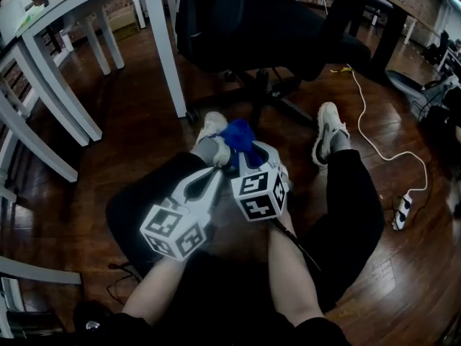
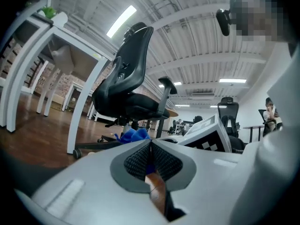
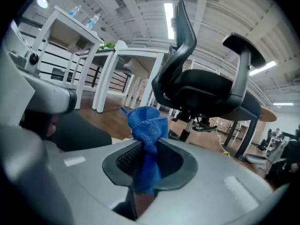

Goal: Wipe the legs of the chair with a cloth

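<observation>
**Cloth in the right tool, chair legs ahead and low**

The right tool (image 1: 243, 156) is closed on a blue cloth (image 1: 238, 135). In the right gripper view the cloth (image 3: 148, 125) is pinched between the two pads, with a bunched end standing up past the tips and a tail hanging down behind them. The left tool (image 1: 214, 176) is closed with nothing between its jaws. Its own view shows the pads meeting, with only a glimpse of the blue cloth beyond them. The two tools sit side by side over the person's lap, the right one a little further forward.

The black chair (image 1: 259, 27) stands ahead of the person on the wooden floor (image 1: 130, 128), beyond both shoes. Its legs (image 1: 297, 112) spread out low from the centre post, close to the floor, each running outward from the post. The one nearest the tools reaches toward the shoe at the picture's right. A white bench leg (image 1: 166, 49) stands just left of the chair's base.

No wiping has begun, as the cloth is well apart from the legs. The legs lie forward of and below the cloth, so the next move likely needs a reach forward and down. The right tool is the nearer one, and it holds the cloth. A stroke would probably run along a leg, from post to wheel.
</observation>
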`<action>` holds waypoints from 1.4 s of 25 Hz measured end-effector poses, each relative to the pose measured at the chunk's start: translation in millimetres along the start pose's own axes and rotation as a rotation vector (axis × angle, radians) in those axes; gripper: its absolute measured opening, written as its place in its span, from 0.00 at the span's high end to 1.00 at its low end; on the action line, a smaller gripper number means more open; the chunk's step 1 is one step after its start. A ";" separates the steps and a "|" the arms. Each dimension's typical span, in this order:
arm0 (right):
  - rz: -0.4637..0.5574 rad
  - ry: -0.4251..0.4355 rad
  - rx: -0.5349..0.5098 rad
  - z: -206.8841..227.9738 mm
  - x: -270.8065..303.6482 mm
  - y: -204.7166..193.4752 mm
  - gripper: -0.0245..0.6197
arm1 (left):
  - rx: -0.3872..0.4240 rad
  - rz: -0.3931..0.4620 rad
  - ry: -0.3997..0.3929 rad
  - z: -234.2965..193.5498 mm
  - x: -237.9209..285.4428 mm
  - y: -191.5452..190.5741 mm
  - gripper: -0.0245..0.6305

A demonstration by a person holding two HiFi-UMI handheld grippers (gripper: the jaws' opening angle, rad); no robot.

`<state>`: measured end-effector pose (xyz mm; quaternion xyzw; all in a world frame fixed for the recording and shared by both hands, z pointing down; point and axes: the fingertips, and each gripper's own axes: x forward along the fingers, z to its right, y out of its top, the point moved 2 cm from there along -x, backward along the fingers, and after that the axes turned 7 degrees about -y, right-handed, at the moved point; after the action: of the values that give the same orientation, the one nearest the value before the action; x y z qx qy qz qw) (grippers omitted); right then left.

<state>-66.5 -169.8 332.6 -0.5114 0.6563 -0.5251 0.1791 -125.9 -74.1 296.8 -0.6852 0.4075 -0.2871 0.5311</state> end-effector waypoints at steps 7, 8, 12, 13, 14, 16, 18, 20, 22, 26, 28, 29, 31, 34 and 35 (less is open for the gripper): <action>-0.084 -0.040 0.044 10.4 18.1 -30.4 0.83 | -0.045 -0.050 0.026 -20.9 -1.1 -18.6 0.96; -0.083 -0.050 0.049 12.4 18.0 -30.0 0.83 | -0.044 -0.054 0.019 -20.1 -1.5 -20.1 0.96; -0.110 -0.065 0.032 16.1 12.6 -42.6 0.83 | -0.044 -0.055 -0.017 -10.7 -3.9 -23.2 0.96; -0.123 -0.066 0.026 17.8 11.7 -48.0 0.83 | -0.052 -0.049 -0.025 -7.8 -3.8 -22.5 0.96; -0.135 -0.066 0.021 19.7 11.3 -53.0 0.83 | -0.061 -0.043 -0.032 -4.7 -3.6 -21.7 0.96; -0.152 -0.068 0.027 23.2 10.0 -59.9 0.83 | -0.067 -0.037 -0.048 1.7 -3.6 -20.9 0.96; -0.150 -0.082 0.055 27.3 6.0 -60.2 0.83 | -0.056 -0.042 -0.070 6.8 -2.8 -21.1 0.96; -0.142 -0.086 0.066 28.3 0.7 -59.6 0.83 | -0.053 -0.044 -0.089 10.9 -1.7 -22.9 0.96; -0.142 -0.075 0.056 25.0 -4.1 -63.3 0.83 | -0.064 -0.046 -0.100 16.4 -3.4 -26.5 0.96; -0.136 -0.072 0.053 23.6 -8.3 -63.2 0.83 | -0.051 -0.039 -0.128 35.2 -7.4 -17.4 0.96; -0.129 -0.069 0.034 21.1 -8.3 -62.3 0.83 | -0.058 -0.011 -0.140 47.5 -11.2 -7.3 0.96; -0.127 -0.067 0.024 20.0 -8.1 -63.5 0.83 | -0.066 0.003 -0.146 54.3 -12.7 -3.3 0.96; -0.128 -0.069 0.019 21.4 -7.0 -67.8 0.83 | -0.073 0.022 -0.156 66.6 -13.1 2.0 0.96; -0.140 -0.082 0.053 27.8 -7.5 -71.1 0.83 | -0.074 0.013 -0.163 75.8 -10.5 3.8 0.96; -0.140 -0.084 0.066 28.8 -8.5 -70.3 0.83 | -0.073 0.004 -0.168 77.6 -10.2 2.7 0.96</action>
<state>-6.7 -171.8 380.3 -0.5716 0.5929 -0.5357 0.1862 -67.6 -27.3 273.6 -0.7250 0.3729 -0.2124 0.5386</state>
